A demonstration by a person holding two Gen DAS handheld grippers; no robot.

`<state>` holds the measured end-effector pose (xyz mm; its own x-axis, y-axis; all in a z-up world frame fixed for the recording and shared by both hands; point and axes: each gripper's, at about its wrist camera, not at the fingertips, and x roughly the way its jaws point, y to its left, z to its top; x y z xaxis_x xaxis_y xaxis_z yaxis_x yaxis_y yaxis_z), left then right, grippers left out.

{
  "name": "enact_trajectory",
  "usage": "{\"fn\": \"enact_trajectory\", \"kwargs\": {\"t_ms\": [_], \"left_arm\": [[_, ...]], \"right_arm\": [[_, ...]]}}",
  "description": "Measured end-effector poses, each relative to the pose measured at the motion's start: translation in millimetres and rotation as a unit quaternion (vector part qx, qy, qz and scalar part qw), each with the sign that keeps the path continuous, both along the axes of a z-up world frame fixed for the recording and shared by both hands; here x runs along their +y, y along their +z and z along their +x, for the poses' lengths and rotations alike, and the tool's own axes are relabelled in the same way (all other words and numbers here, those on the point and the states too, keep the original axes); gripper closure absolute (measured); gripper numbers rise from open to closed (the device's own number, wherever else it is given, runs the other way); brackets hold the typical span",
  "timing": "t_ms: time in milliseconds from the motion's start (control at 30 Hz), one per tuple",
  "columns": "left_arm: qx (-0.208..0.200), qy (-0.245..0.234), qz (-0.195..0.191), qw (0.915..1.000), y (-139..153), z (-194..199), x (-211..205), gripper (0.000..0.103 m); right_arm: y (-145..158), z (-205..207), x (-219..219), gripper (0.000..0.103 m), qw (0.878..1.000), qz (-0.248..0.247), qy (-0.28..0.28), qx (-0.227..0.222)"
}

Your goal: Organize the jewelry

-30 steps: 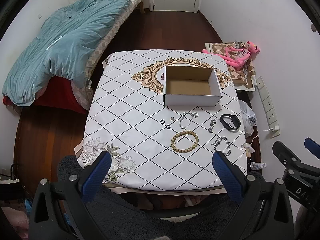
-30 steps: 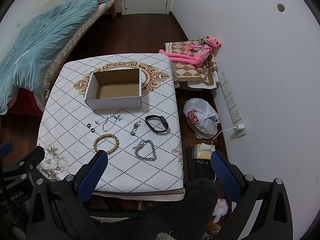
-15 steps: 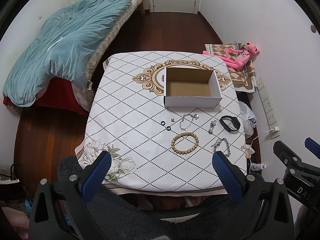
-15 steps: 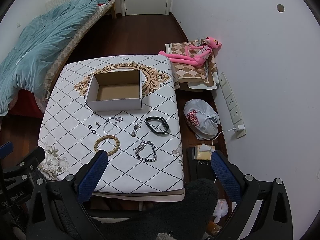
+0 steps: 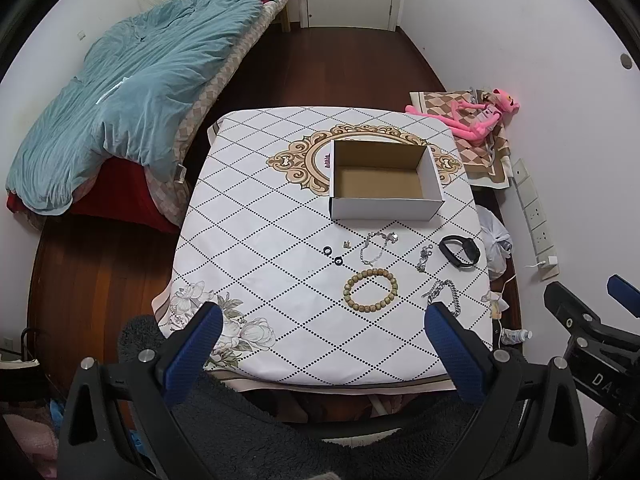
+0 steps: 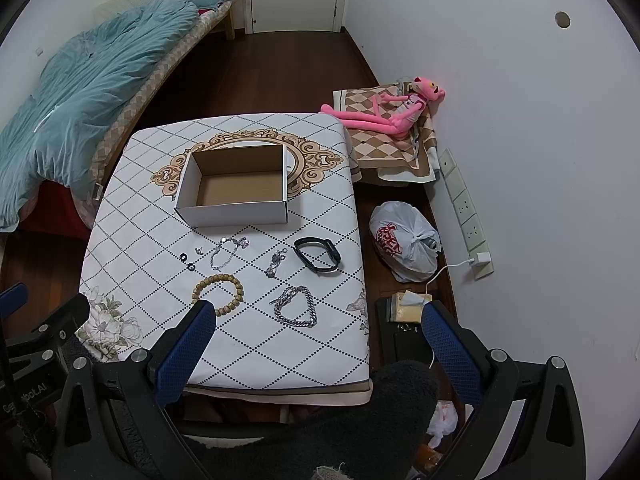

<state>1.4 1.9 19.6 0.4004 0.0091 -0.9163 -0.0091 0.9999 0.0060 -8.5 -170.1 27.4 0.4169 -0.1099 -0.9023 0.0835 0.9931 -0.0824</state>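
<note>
Jewelry beside open-topped box

An open cardboard box sits on the diamond-patterned surface, with a wooden bead bracelet, black wristband and silver chains laid out nearer the spread blue fingers.

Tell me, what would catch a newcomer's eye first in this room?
Probably the open cardboard box, empty, on the diamond-patterned table, with jewelry laid out in front of it: a wooden bead bracelet, a silver chain bracelet and a black wristband. Next, the pink plush toy against the right wall. Both open claws, left claw and right claw, hang above the table's near edge.
</note>
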Motion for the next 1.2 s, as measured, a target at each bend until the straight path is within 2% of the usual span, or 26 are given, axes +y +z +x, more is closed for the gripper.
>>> {"fn": "enact_trajectory", "kwargs": {"t_ms": [1200], "left_arm": [[-0.008, -0.004, -0.002, 1.0000, 6.4, -0.2, -11.3, 0.000]], "right_arm": [[6.6, 0.9, -5.4, 0.000, 1.000, 0.001, -0.001, -0.007]]}}
